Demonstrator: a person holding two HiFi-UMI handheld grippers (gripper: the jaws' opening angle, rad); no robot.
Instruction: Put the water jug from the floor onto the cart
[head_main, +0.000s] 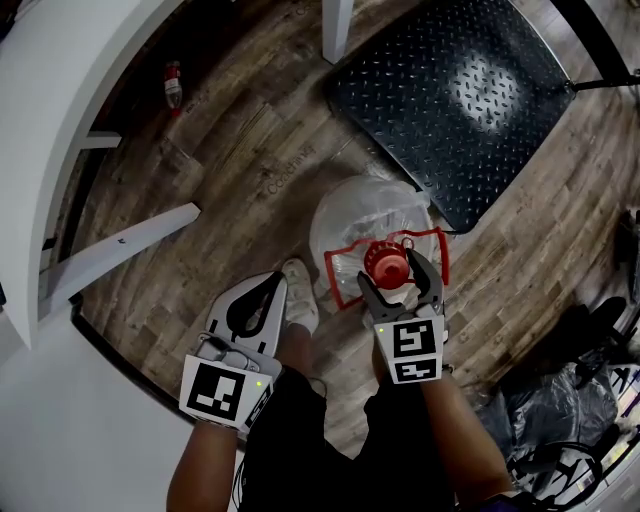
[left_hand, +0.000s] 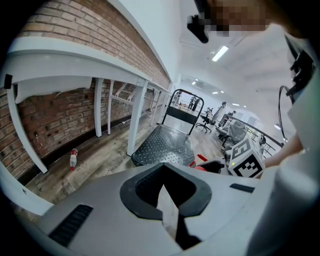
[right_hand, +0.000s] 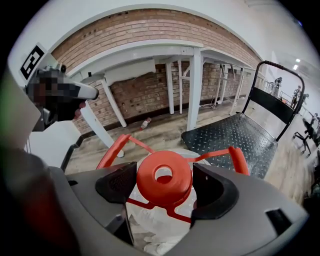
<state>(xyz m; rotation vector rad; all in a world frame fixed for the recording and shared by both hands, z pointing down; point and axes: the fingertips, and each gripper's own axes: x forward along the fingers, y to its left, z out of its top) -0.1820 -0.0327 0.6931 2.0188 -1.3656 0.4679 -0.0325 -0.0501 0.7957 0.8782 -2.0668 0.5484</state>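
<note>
Water jug (head_main: 365, 215): clear, upright on the wood floor (head_main: 240, 130), cap up, just beside the near corner of the cart. Not lifted, not on the deck.
Cart (head_main: 450, 110): flat platform type with a black tread-plate deck, low to the floor. The push handle (right_hand: 275, 85) is at the far end, so the edge by the jug is free for loading.
Red cap (right_hand: 164, 177): sits between the right jaws, seen top-on in the right gripper view.
Red carrier (head_main: 340, 265): thin frame round the neck with a thicker grip on each side.
Right gripper (head_main: 400, 285): jaws spread, one either side of the cap and neck — bracketing, not clamped. Head view shows a gap on the outer side. It points down from above, likely because the neck is the one narrow part the jaws can span.
Left gripper (head_main: 272, 282): jaws together on nothing, held low beside the person's shoe (head_main: 298, 300), apart from the jug. Idle.
Step, my read: aligned over the neck, grasp not made. Task barely started.
Next move needs: closing under the cap's rim or on a carrier grip. The cap alone is smooth and round, so it could slip.
Risk: if full, the jug is heavy for a single pinch at the neck — it could swing or twist. Left gripper is probably wanted on the carrier or under the body.
Clutter: small bottle (head_main: 173, 85) on the floor, and a white table leg (head_main: 335, 25) by the cart's far corner. Both are well apart from the jug-to-deck path.
</note>
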